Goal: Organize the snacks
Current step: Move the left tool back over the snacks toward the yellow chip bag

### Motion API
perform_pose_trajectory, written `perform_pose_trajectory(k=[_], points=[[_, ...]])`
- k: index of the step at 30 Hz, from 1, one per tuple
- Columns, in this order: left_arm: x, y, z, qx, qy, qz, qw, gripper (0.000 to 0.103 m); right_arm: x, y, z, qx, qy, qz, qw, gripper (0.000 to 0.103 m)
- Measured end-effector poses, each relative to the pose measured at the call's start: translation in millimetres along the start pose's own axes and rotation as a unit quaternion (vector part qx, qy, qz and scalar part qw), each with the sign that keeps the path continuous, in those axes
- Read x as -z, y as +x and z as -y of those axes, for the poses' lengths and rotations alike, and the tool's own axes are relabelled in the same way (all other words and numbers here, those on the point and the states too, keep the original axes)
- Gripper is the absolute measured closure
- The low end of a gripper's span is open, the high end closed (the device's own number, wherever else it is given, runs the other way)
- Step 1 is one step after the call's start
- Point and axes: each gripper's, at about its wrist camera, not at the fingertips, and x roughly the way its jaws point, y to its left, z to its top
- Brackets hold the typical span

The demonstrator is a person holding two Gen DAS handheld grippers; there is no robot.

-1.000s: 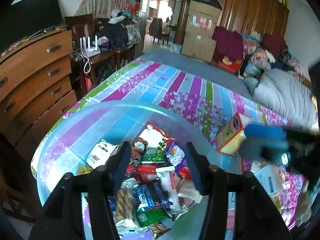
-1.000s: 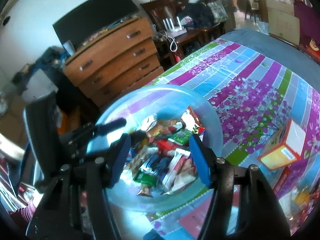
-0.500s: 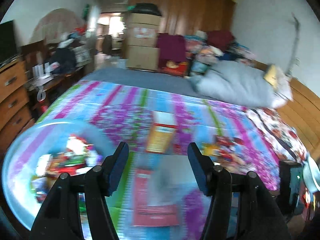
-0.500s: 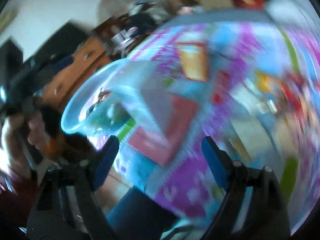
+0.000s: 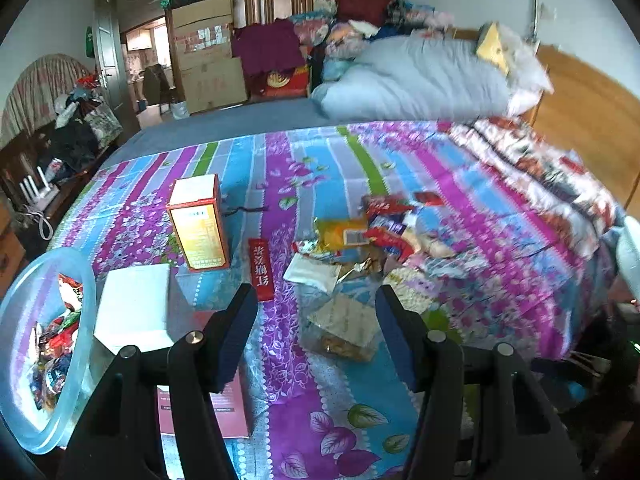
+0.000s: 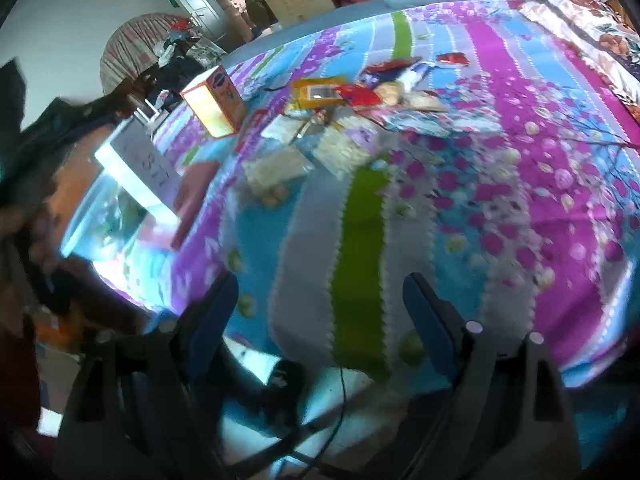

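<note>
A clear blue bowl holding several snack packets sits at the bed's left edge; in the right wrist view the bowl is blurred at the left. A pile of loose snack packets lies mid-bed on the striped floral sheet. A clear bag of snacks lies nearest, just beyond my left gripper, which is open and empty. My right gripper hovers open and empty over the bed's near edge, well short of the pile.
An orange-yellow carton stands upright beside a red packet. A white box and a red booklet lie next to the bowl. A grey duvet lies at the far end, with cardboard boxes beyond. A cable hangs below the edge.
Both views swung away from the bowl and rightward across the bed to the loose packets. The right gripper's jaws spread wider. Neither gripper took hold of anything.
</note>
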Motion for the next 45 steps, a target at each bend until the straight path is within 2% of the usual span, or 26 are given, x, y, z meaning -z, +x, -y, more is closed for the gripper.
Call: perform_pose_trajectory(k=[11, 17, 20, 22, 25, 28, 30, 31, 33, 37, 38, 40, 42, 45], points=[[-7.6, 31.7, 33.2, -0.043, 0.027, -0.026, 0.9984, 0.04, 21.9, -7.2, 40.1, -0.001, 0.022, 0.007, 1.0, 0.017], [-15.3, 49.6, 36.9, -0.044, 0.035, -0.036, 0.9977, 0.04, 23.6, -1.2, 58.9, -0.005, 0.048, 0.008, 0.999, 0.017], [-20.1, 64.6, 34.3, -0.028, 0.023, -0.044, 0.9984, 0.04, 21.5, 4.6, 66.0, -0.014, 0.064, 0.001, 0.998, 0.017], [-25.7, 80.2, 28.0, -0.013, 0.006, -0.049, 0.9987, 0.04, 19.4, 8.9, 69.8, -0.019, 0.069, -0.003, 0.997, 0.017], [-38.8, 114.9, 16.9, 0.026, -0.027, -0.067, 0.9971, 0.027, 15.8, 15.6, 74.6, -0.027, 0.073, -0.01, 0.997, 0.017], [-52.8, 156.4, 10.3, 0.046, -0.053, -0.089, 0.9936, 0.027, 15.1, 25.1, 81.2, -0.036, 0.089, -0.024, 0.995, 0.017], [-60.7, 191.5, 8.7, 0.086, -0.069, -0.11, 0.9878, 0.025, 14.7, 29.8, 85.1, -0.042, 0.097, -0.033, 0.994, 0.017], [-61.5, 206.9, 7.3, 0.094, -0.086, -0.125, 0.984, 0.025, 14.6, 31.2, 86.0, -0.044, 0.099, -0.035, 0.994, 0.017], [-61.9, 236.5, -2.6, 0.089, -0.136, -0.144, 0.9762, 0.025, 14.9, 34.0, 89.0, -0.051, 0.103, -0.042, 0.992, 0.017], [-64.9, 275.9, -15.7, 0.069, -0.203, -0.148, 0.9653, 0.025, 15.3, 37.7, 93.0, -0.06, 0.113, -0.049, 0.991, 0.017], [-66.3, 281.6, -13.9, 0.064, -0.203, -0.148, 0.9659, 0.025, 15.4, 38.4, 93.8, -0.062, 0.115, -0.05, 0.99, 0.017], [-71.4, 291.8, -6.1, 0.04, -0.177, -0.147, 0.9724, 0.025, 15.1, 39.4, 94.0, -0.065, 0.114, -0.052, 0.99, 0.017], [-74.0, 303.3, 7.2, 0.01, -0.131, -0.149, 0.9801, 0.025, 14.4, 40.6, 93.5, -0.067, 0.112, -0.053, 0.99, 0.017], [-73.5, 313.0, 17.4, -0.004, -0.088, -0.14, 0.9863, 0.024, 14.1, 42.3, 93.4, -0.072, 0.113, -0.055, 0.989, 0.015]])
